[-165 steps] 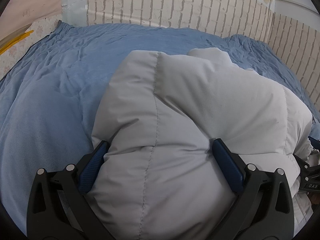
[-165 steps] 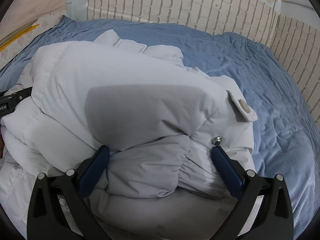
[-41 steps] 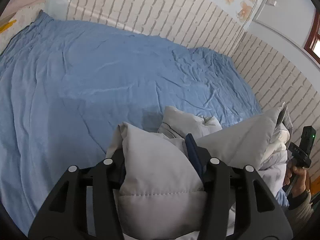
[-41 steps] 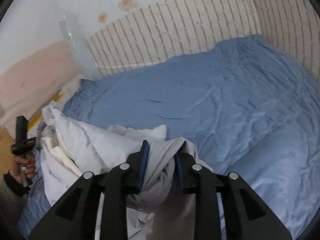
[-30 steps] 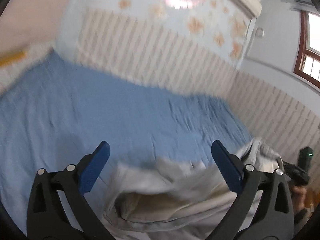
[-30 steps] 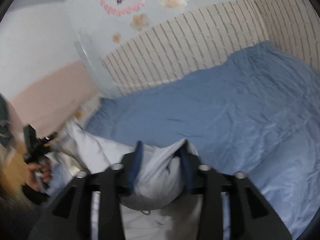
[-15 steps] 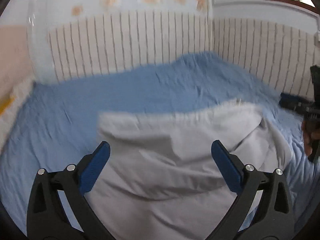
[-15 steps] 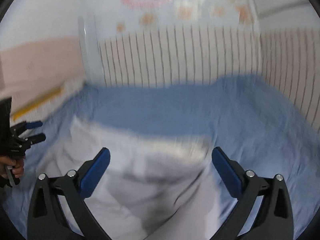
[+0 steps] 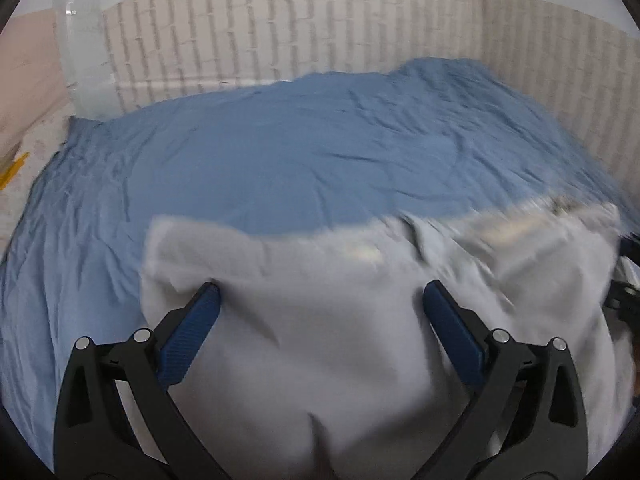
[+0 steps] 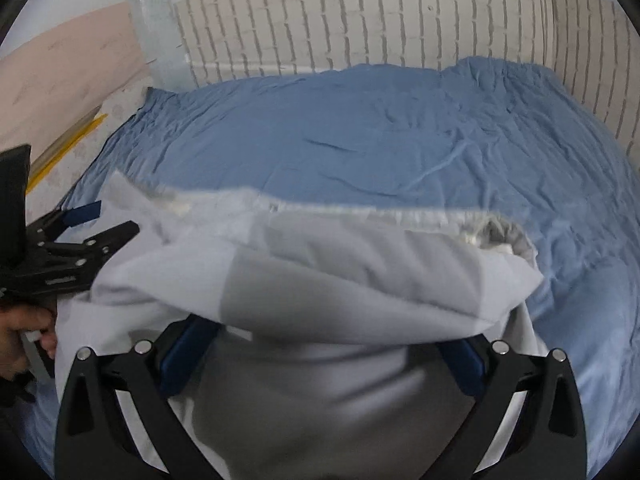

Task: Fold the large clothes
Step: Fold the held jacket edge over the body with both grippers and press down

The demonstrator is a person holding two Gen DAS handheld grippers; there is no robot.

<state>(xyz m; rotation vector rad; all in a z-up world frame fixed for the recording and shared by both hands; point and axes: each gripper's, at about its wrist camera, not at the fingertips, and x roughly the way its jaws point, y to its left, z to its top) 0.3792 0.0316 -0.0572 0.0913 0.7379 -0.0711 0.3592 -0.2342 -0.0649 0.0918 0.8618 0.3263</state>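
Left wrist view is showing the left gripper (image 9: 320, 300) now spreading wide, no longer pinching the grey jacket (image 9: 340, 340); right gripper (image 10: 320, 340) is gaping too; jacket is settling on the blue bedsheet's (image 9: 280, 152) near side, so folding is restarting.

- Jacket (image 9: 320, 340) far edge smeared by blur (left view); its lower part is cut off.
- Right tongs (image 10: 320, 340) tips hidden under jacket folds.
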